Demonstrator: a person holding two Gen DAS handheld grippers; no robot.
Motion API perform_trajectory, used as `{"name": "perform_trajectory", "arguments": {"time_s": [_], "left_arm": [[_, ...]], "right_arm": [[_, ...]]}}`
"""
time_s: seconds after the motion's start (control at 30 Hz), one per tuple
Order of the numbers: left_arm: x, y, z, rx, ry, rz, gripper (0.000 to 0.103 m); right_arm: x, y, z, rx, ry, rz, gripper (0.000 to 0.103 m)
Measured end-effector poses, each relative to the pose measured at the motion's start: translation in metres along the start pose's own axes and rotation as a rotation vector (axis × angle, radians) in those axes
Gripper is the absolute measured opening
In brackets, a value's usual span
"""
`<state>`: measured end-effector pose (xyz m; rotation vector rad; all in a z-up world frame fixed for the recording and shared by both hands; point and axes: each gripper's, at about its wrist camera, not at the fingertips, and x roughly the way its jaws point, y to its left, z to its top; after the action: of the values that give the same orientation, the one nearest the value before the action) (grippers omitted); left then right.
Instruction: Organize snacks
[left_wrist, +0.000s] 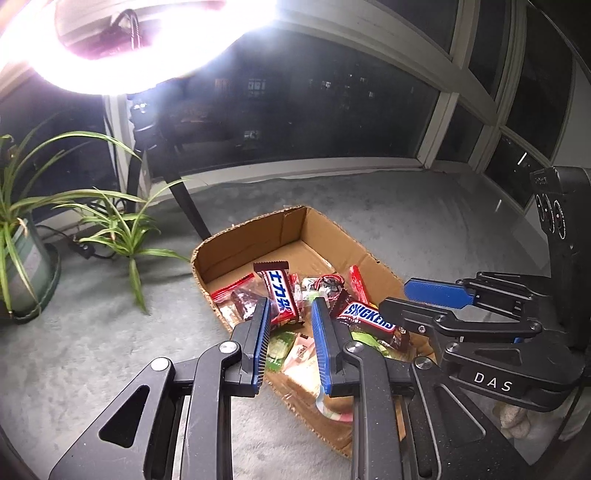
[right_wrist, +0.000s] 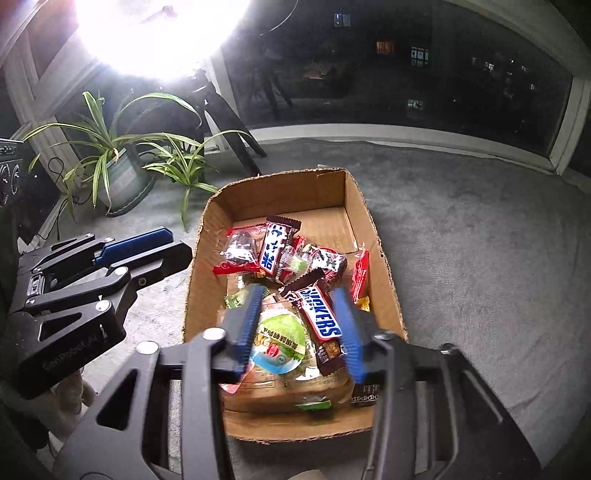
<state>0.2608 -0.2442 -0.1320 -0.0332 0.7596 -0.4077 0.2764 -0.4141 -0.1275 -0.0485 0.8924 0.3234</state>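
The snacks lie heaped in the near half of an open cardboard box (right_wrist: 325, 192). From the left: a clear red-edged packet (right_wrist: 240, 251), a brown bar with blue lettering (right_wrist: 275, 243), a green-labelled pouch (right_wrist: 282, 332), the Snickers bar (right_wrist: 319, 314) and a slim red packet (right_wrist: 360, 273). All look light. The glossy, crinkly wrappers are probably slippery, and the pouches soft enough to crush. The bars are stiffer and best taken across their narrow middle.

The left tool (left_wrist: 290, 306) hovers at the box's near left, its jaws almost together and empty. The right tool (right_wrist: 299, 291) stands open above the Snickers bar, its pads clear of it.

The box sits on grey carpet (right_wrist: 461, 258), a soft floor. A potted plant (right_wrist: 110, 155) stands far left under a glaring lamp (right_wrist: 155, 33), and dark windows (right_wrist: 406, 74) run across the back.
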Motion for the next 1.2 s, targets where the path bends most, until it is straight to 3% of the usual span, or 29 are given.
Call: {"name": "perform_trajectory", "arguments": {"time_s": [0.07, 0.17, 0.23, 0.27, 0.3, 0.4, 0.53, 0.67, 0.8, 1.2], "left_arm": [[-0.003, 0.002, 0.000, 0.000, -0.006, 0.003, 0.033], [-0.009, 0.004, -0.002, -0.001, -0.013, 0.006, 0.033], [-0.014, 0.005, -0.004, -0.004, -0.016, 0.005, 0.040], [-0.016, 0.006, -0.004, -0.005, -0.018, 0.007, 0.051], [-0.019, 0.006, -0.006, -0.004, -0.025, 0.014, 0.054], [-0.025, 0.007, -0.008, -0.005, -0.027, 0.033, 0.057], [-0.037, 0.010, -0.011, -0.025, -0.035, 0.052, 0.068], [-0.053, 0.007, -0.014, -0.029, -0.053, 0.055, 0.071], [-0.072, 0.001, -0.021, -0.015, -0.074, 0.070, 0.076], [-0.136, 0.006, -0.052, -0.066, -0.122, 0.117, 0.078]], "right_arm": [[-0.005, 0.002, -0.002, 0.000, -0.015, -0.011, 0.055], [-0.011, 0.005, -0.003, 0.010, -0.022, -0.019, 0.057], [-0.016, 0.006, -0.004, 0.022, -0.026, -0.041, 0.074], [-0.020, 0.008, -0.005, 0.027, -0.036, -0.051, 0.077], [-0.023, 0.009, -0.005, 0.029, -0.044, -0.061, 0.079], [-0.034, 0.014, -0.006, 0.030, -0.058, -0.097, 0.081], [-0.054, 0.022, -0.008, 0.036, -0.103, -0.139, 0.093], [-0.075, 0.032, -0.010, 0.038, -0.135, -0.166, 0.093], [-0.096, 0.043, -0.012, 0.032, -0.175, -0.199, 0.102], [-0.135, 0.083, -0.034, 0.019, -0.201, -0.175, 0.102]]}}
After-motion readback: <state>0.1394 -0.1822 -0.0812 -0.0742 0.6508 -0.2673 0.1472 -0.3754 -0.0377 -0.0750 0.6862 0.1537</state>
